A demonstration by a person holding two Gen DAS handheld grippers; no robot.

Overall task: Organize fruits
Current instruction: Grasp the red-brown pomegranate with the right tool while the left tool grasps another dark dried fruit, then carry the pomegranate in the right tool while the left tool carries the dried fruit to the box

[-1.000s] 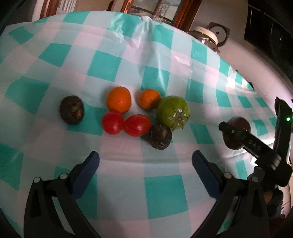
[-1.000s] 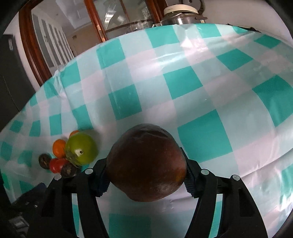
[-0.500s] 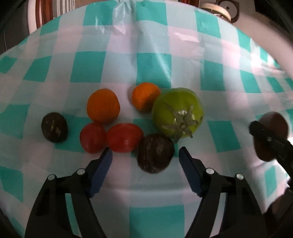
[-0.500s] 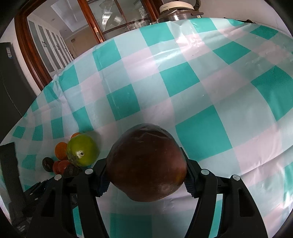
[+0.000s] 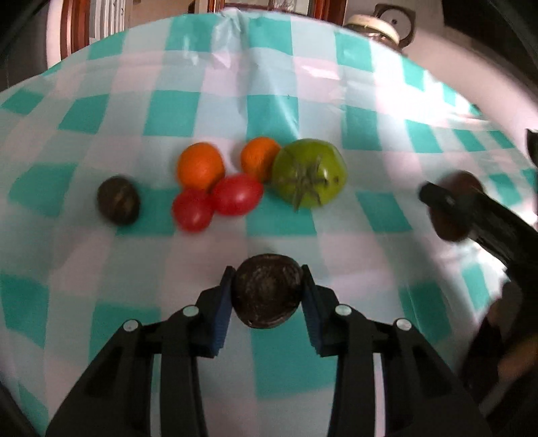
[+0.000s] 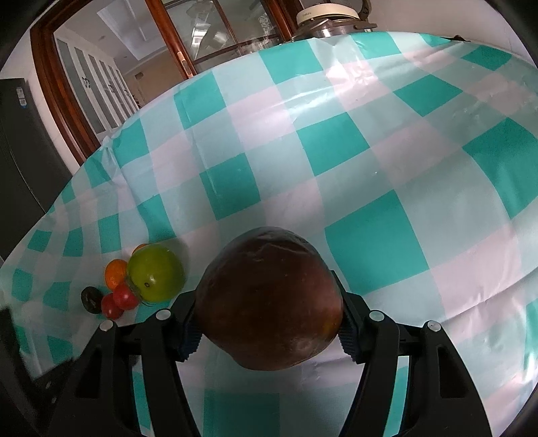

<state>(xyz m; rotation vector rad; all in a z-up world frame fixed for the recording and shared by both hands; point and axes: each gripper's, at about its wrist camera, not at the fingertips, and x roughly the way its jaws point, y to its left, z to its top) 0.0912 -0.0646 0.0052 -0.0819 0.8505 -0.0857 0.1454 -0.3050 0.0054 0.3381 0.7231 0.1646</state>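
Note:
My left gripper (image 5: 267,295) is shut on a small dark wrinkled fruit (image 5: 266,299), held above the checked tablecloth (image 5: 275,111). Beyond it lie two oranges (image 5: 200,164), two red tomatoes (image 5: 237,194), a green tomato (image 5: 309,176) and another dark fruit (image 5: 117,200) at the left. My right gripper (image 6: 269,322) is shut on a large dark reddish-brown fruit (image 6: 269,302); it also shows at the right of the left wrist view (image 5: 450,215). The fruit cluster appears far left in the right wrist view (image 6: 154,272).
A metal cooker (image 6: 331,20) stands beyond the table's far edge. A wooden-framed glass cabinet (image 6: 215,33) is behind it. A dark appliance (image 6: 23,161) stands at the left.
My left gripper closed on the dark fruit that lay in front of the green tomato and pulled it back from the cluster. The right gripper still holds its fruit.

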